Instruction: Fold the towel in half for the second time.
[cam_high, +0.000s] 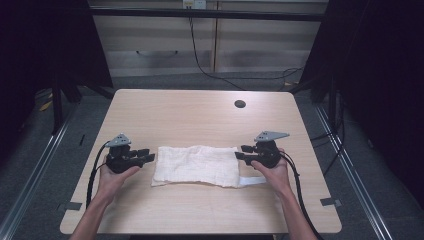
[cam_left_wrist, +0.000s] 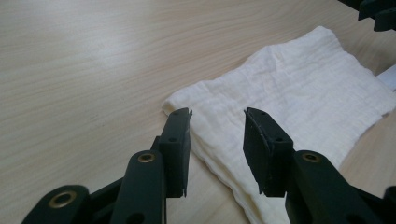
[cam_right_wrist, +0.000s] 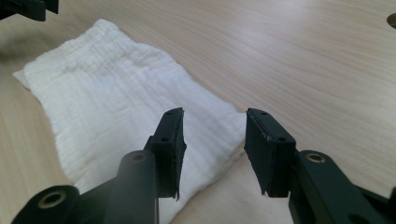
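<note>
Lying folded at the middle of the table (cam_high: 200, 115): white cloth (cam_high: 197, 165). Hovering at its ends, jaws apart, gripping nothing: left claw (cam_high: 149, 155), right claw (cam_high: 240, 152). Round hole (cam_high: 240, 104) beyond.

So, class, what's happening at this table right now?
A person holds a gripper in each hand at either end of a folded white cloth lying flat on the wooden table. The left gripper sits at the cloth's left edge, the right gripper at its right edge. Both have their jaws apart, with nothing pinched; the cloth lies loose.
</note>
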